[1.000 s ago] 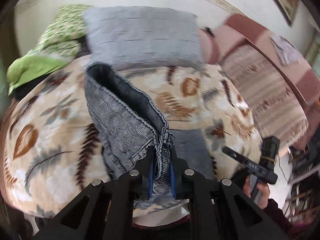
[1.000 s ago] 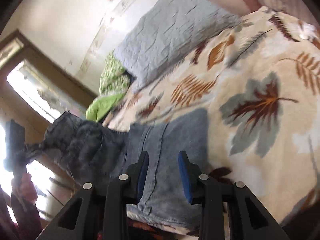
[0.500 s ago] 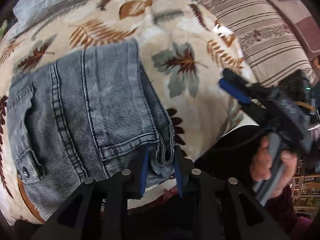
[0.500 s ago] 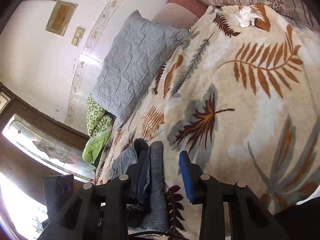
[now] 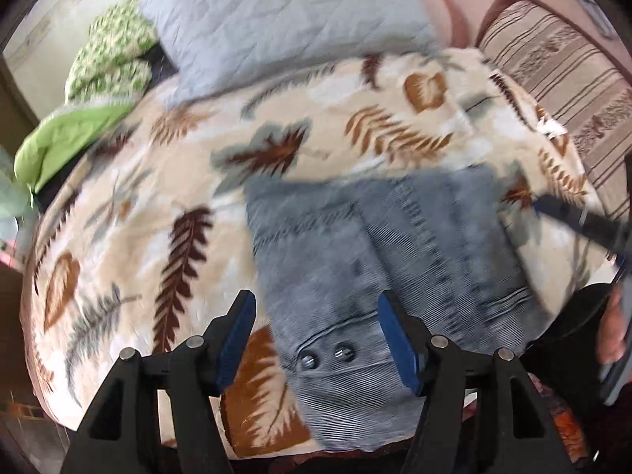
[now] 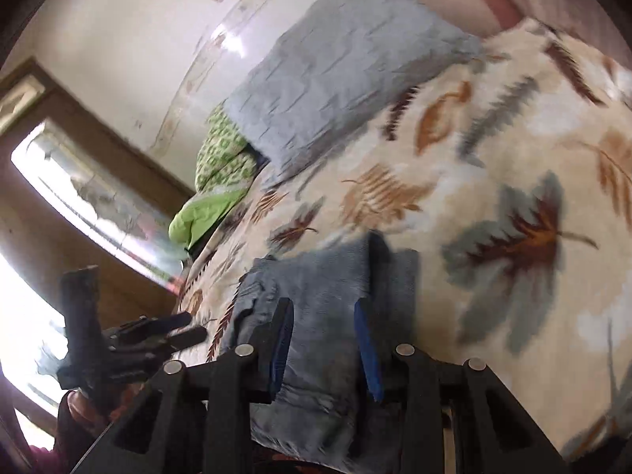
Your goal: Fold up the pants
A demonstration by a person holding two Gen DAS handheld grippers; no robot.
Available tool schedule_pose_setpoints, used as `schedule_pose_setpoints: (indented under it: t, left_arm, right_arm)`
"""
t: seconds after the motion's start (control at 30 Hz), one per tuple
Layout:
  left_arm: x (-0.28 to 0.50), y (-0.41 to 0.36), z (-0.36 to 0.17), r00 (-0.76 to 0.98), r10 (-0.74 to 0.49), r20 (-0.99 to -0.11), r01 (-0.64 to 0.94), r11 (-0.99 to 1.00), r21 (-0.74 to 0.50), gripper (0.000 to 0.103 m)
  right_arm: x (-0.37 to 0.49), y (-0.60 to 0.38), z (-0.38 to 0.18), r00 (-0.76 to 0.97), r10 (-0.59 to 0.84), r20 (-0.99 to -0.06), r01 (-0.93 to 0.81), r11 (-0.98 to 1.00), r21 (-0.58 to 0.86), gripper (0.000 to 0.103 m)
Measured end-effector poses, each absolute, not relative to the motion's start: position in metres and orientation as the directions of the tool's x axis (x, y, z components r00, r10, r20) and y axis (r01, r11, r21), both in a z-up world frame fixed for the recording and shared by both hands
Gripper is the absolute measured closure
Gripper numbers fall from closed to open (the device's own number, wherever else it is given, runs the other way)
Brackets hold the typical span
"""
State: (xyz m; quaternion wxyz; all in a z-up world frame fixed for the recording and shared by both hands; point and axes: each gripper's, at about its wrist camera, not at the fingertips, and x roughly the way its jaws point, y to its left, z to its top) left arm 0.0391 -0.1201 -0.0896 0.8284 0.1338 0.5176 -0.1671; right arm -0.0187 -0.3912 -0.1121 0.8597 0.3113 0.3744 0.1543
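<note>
Both grippers are over the bed. On the left gripper (image 5: 316, 335) the jaws stand wide apart and have just been opening; the blue pads do not touch the cloth, though the waistband part of the denim pants (image 5: 379, 252) with its two metal buttons (image 5: 324, 356) lies below, between them. On the right gripper (image 6: 322, 345) the jaws stand at a narrow gap above the folded denim, and I cannot tell if the pads press on it, because this view is blurred.

The pants lie folded in a flat bundle on the leaf-patterned blanket (image 5: 166, 213), near the front edge of the bed. A grey pillow (image 5: 284, 19) lies at the far end of the blanket, and a green patterned cushion (image 5: 114, 51) is beside it. A striped cover (image 5: 561, 71) lies at the right side.
</note>
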Motion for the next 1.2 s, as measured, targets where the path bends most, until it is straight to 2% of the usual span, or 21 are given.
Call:
schedule_pose_setpoints:
  t: [0.07,0.13,0.27,0.3,0.33,0.43,0.63,0.8,0.87,0.97,1.07,1.2]
  left_arm:
    - [0.042,-0.112,-0.099,0.392,-0.128,-0.911,0.395,0.918,0.041,0.038]
    - [0.046,-0.112,-0.111,0.394,-0.13,-0.91,0.391,0.92,0.037,0.038]
    - [0.055,-0.13,-0.154,0.335,-0.104,-0.937,0.424,0.904,0.051,0.034]
    - [0.057,-0.129,-0.161,0.335,-0.097,-0.937,0.419,0.906,0.056,0.031]
    - [0.058,-0.124,-0.161,0.333,-0.106,-0.937,0.399,0.916,0.038,0.028]
    - [0.058,-0.107,-0.154,0.3,-0.156,-0.941,0.377,0.926,-0.033,0.028]
    - [0.02,-0.097,-0.123,0.399,-0.165,-0.902,0.413,0.91,0.016,0.028]
    - [-0.018,-0.101,-0.129,0.385,-0.165,-0.908,0.469,0.882,0.039,0.027]
    - [-0.019,-0.101,-0.142,0.387,-0.148,-0.91,0.462,0.885,0.052,0.019]
    - [-0.008,-0.097,-0.162,0.313,-0.138,-0.94,0.403,0.915,0.0,0.015]
    - [-0.004,-0.093,-0.149,0.32,-0.149,-0.936,0.405,0.914,-0.007,0.015]
    - [0.008,-0.081,-0.12,0.407,-0.156,-0.9,0.366,0.931,0.004,0.015]
  right_arm:
    - [0.002,-0.375,-0.107,0.651,0.528,-0.545,-0.069,0.756,0.651,0.068]
    - [0.027,-0.358,-0.108,0.624,0.525,-0.579,-0.066,0.773,0.631,0.068]
    - [0.073,-0.334,-0.146,0.508,0.438,-0.742,0.04,0.848,0.528,0.064]
    - [0.079,-0.335,-0.158,0.478,0.416,-0.774,0.079,0.857,0.509,0.057]
    - [0.081,-0.339,-0.168,0.465,0.427,-0.775,0.106,0.843,0.528,0.053]
    - [0.067,-0.355,-0.166,0.478,0.458,-0.75,0.138,0.804,0.579,0.053]
    - [0.01,-0.356,-0.128,0.528,0.479,-0.701,0.036,0.812,0.582,0.053]
    - [-0.032,-0.323,-0.121,0.49,0.441,-0.752,-0.049,0.875,0.481,0.053]
    - [-0.041,-0.31,-0.135,0.45,0.407,-0.795,-0.049,0.9,0.434,0.053]
    - [-0.044,-0.302,-0.164,0.426,0.362,-0.829,-0.028,0.921,0.388,0.052]
    - [-0.046,-0.297,-0.155,0.429,0.325,-0.843,-0.046,0.94,0.339,0.053]
    - [-0.045,-0.307,-0.134,0.469,0.34,-0.815,-0.039,0.93,0.366,0.053]
